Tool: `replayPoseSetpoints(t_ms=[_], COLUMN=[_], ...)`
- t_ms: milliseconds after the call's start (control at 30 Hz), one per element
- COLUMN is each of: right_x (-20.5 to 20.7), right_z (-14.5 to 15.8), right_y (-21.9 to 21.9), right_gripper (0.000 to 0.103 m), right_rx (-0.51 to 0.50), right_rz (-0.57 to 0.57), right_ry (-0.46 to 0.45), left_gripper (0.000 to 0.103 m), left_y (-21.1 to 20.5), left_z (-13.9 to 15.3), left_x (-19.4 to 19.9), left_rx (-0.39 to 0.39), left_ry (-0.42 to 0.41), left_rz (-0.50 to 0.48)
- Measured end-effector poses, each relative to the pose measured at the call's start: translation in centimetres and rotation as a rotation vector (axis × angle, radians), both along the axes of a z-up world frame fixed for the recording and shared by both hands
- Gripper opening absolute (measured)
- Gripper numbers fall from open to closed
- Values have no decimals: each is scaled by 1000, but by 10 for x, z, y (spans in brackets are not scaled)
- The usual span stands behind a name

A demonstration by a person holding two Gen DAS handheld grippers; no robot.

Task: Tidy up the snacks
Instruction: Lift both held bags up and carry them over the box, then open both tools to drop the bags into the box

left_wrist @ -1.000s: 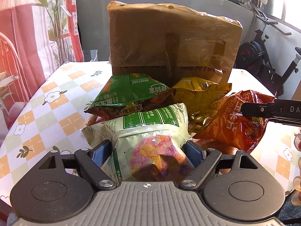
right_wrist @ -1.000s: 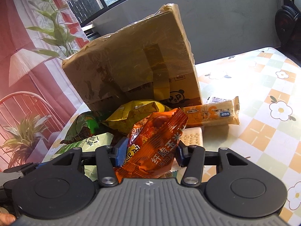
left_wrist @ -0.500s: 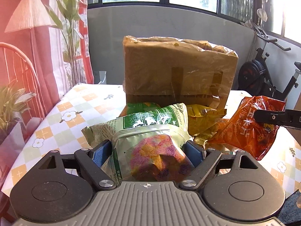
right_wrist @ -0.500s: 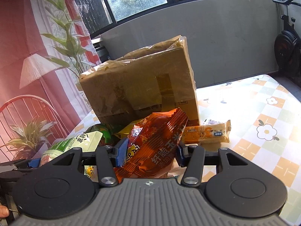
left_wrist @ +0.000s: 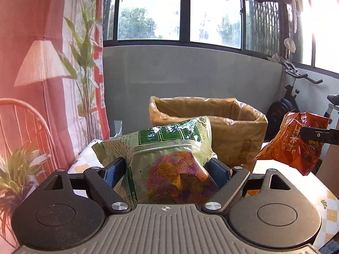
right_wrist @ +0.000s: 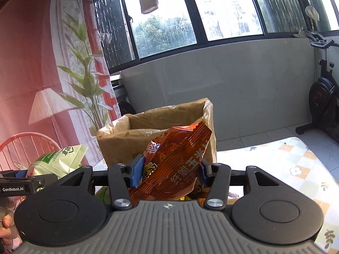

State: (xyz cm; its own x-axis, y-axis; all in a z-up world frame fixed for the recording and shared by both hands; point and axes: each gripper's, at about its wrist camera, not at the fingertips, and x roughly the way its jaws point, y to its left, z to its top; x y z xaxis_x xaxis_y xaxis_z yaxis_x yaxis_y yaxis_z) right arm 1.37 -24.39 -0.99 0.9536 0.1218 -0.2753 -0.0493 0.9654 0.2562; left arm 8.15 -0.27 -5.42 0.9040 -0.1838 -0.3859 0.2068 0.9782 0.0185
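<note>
**Two bags in the air, box waiting behind**

The fingers [left_wrist: 114,172] of the left gripper [left_wrist: 167,170] stand wide but are clamped on the lower half of a fat green snack bag [left_wrist: 169,160], their blue pads pressing into its sides. The right gripper [right_wrist: 168,172] is set much narrower, its fingers [right_wrist: 136,172] pinching an orange corn-chip bag [right_wrist: 175,158] near its bottom seam. Both bags are held clear of the bench, in front of an open cardboard box [left_wrist: 237,127] lined with plastic film, its mouth facing up.

The risk from here is mostly in the grips. Both bags are slick, air-filled pouches held low, so the tops lean and flop; a quick swing could let either one slide out of the pads or tip sideways. The box wall nearest the grippers looks tall, and the loose film at its rim could catch a bag's corner and drag it out of the grip if the bags cross too low. The two grippers are also close side by side, so the bags may knock each other at the box mouth.

More snacks seem to lie on the checked bench [right_wrist: 296,169] under the right gripper, mostly hidden. Beyond are a window, a grey wall, a floor lamp [left_wrist: 40,63], a leafy plant, a red chair and an exercise bike [right_wrist: 322,97], all well apart. A person's fingertips show at the right view's lower left edge.
</note>
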Motion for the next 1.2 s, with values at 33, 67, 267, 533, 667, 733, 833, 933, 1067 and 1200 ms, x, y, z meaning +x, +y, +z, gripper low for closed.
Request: replayPoseSetpoints(t_ms=[33,67,267,533,667,733,833,933,1067,1200], right_x=[5,9,51,121,157,175,199,217,233,237], right_z=[7,12,35,43,42,39,34,25,12,5], right_y=[-1,-3,-8,-17,-22,-24,-25,-28,-28,-28], right_gripper=[53,53,53,53,53,53,53,53,55,70], right_rx=[-10,-22,-92,-130,-132,-141,-145,-138,-141,-140], right_rz=[1,0,-1,30,51,59,67,77,87,91], right_ry=[-15,-27,-73,-51,-32,-18,3,36,77,104], left_gripper=[87,87,87,87,87,87,88,88,91,92], left_y=[-2,-5,-25,-56,-72,-78,-89,-97,-98,-98], left_z=[6,12,37,59,62,59,53,45,37,32], left_x=[4,8,47,107,143,166,196,218,240,247], left_rx=[3,8,25,55,67,82,103,99,65,60], left_ry=[-17,-37,-97,-123,-119,-104,-75,-47,-22,2], left_rz=[-9,-19,-49,-70,-68,-65,-71,-84,-83,-91])
